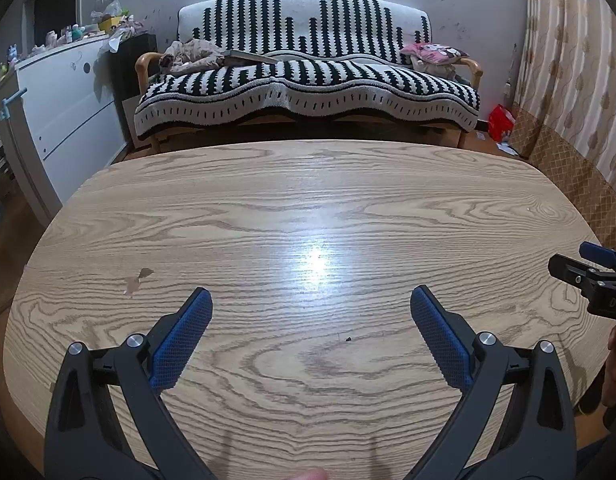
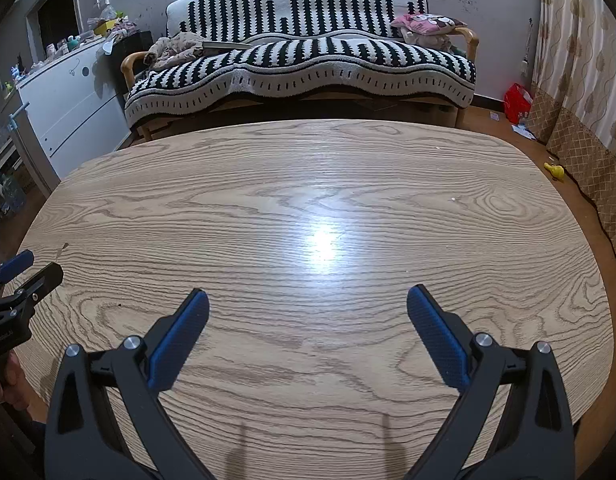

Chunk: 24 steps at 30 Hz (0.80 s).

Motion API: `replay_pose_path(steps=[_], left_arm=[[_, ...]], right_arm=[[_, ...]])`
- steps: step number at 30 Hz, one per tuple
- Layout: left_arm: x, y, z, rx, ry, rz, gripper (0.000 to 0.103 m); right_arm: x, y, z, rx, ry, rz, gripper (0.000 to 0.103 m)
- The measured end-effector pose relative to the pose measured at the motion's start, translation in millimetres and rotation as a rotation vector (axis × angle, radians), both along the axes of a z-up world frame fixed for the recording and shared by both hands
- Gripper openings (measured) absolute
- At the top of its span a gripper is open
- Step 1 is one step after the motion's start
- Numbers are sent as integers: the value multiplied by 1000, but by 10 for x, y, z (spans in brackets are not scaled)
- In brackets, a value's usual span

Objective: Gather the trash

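Observation:
My left gripper (image 1: 311, 300) is open and empty above the near part of a wooden oval table (image 1: 308, 208). My right gripper (image 2: 308, 300) is open and empty above the same table (image 2: 308, 200). The right gripper also shows at the right edge of the left wrist view (image 1: 587, 276), and the left gripper at the left edge of the right wrist view (image 2: 24, 280). On the tabletop I see only a tiny dark crumb (image 1: 348, 338), a small white speck (image 2: 453, 199) and a chipped patch (image 1: 138, 280). No larger trash shows on the table.
A sofa with a black-and-white striped cover (image 1: 308, 76) stands behind the table. A white dresser (image 1: 68, 108) with clutter on top is at the left. A red bag (image 2: 517, 102), paper scraps and a yellow object (image 2: 555, 170) lie on the floor near the curtain at the right.

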State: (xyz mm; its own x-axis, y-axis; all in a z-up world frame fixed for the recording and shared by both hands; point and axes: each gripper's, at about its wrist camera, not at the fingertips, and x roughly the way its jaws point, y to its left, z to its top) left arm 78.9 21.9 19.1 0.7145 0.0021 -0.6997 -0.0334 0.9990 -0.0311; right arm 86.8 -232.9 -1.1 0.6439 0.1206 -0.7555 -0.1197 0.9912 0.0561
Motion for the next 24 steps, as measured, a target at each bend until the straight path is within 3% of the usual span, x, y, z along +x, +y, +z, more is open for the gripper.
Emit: replay_pose_path(steps=[24], left_arm=[[75,84,-1,-5,15,-7,96]], right_arm=[[26,-24,18,-2,4,-7,96]])
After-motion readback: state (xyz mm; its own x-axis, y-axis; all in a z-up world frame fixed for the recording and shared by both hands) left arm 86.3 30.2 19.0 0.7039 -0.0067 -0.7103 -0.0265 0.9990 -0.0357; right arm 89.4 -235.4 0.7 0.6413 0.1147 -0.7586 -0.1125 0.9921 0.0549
